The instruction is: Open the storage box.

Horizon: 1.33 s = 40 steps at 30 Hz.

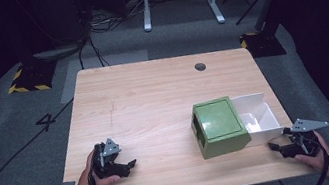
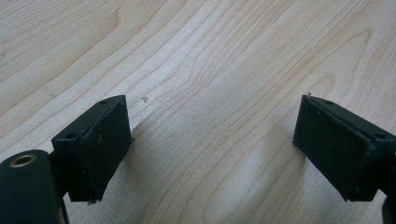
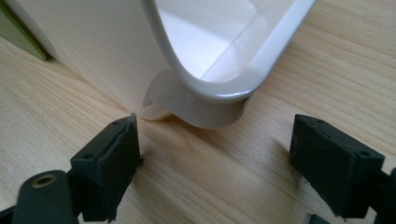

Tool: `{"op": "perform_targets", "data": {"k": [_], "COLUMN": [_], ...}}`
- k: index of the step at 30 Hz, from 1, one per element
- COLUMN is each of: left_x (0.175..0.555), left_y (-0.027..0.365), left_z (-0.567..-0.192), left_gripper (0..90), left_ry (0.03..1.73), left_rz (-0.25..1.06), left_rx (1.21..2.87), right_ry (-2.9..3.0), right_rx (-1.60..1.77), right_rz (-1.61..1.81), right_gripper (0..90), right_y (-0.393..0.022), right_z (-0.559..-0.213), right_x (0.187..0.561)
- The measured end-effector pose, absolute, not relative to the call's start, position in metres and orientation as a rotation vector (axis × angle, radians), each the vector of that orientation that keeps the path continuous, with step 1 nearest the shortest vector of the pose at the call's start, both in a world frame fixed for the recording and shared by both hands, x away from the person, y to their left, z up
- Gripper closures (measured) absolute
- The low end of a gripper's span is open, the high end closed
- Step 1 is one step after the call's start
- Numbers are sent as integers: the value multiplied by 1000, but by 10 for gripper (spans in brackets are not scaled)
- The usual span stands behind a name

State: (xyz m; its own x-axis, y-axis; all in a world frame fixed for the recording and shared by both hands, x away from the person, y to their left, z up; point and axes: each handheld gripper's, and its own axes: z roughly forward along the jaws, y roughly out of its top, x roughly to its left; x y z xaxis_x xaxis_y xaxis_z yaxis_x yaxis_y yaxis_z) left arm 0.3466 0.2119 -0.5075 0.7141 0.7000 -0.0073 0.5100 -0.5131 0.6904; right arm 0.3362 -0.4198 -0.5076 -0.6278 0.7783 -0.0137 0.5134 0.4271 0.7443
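Down at the near edge, both grippers sit with their jaws spread wide and nothing between them. In the left gripper view, the left gripper [image 2: 212, 144] has its two black pads well apart over bare pale wood, holding nothing. In the right gripper view, the right gripper [image 3: 215, 158] is just as wide open, and the rounded corner of the white drawer [image 3: 219, 88] lies just ahead of the gap, at twelve o'clock from the jaws, near but not touching them.

From the high view, the left gripper [image 1: 129, 165] rests on the wooden table [image 1: 153, 99] at about seven o'clock, a hand [image 1: 96, 177] wrapped round it, jaws pointing toward three o'clock. The right gripper [image 1: 275, 147] lies at about five o'clock in the person's other hand [image 1: 317, 153], jaws pointing toward nine o'clock, just beside the drawer's near wall.

The green box [image 1: 219, 126] stands at roughly four o'clock on the table, and the white drawer [image 1: 260, 117] juts out of its three o'clock side, pulled open. Something small and white lies inside; I cannot tell what.

A dark round hole [image 1: 200, 66] marks the tabletop toward one o'clock.
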Motion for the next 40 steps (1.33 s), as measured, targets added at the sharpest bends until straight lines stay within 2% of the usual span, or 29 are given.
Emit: {"op": "perform_targets", "data": {"k": [40], "left_x": [347], "left_y": [212], "left_z": [-507], "left_gripper": [113], "left_ry": [913], "left_rz": [356], "left_rx": [2230], "right_ry": [2319], "right_rx": [1121], "right_rz": [1028], "right_gripper": [160], "right_y": [-419], "right_z": [-508], "right_x": [336]}}
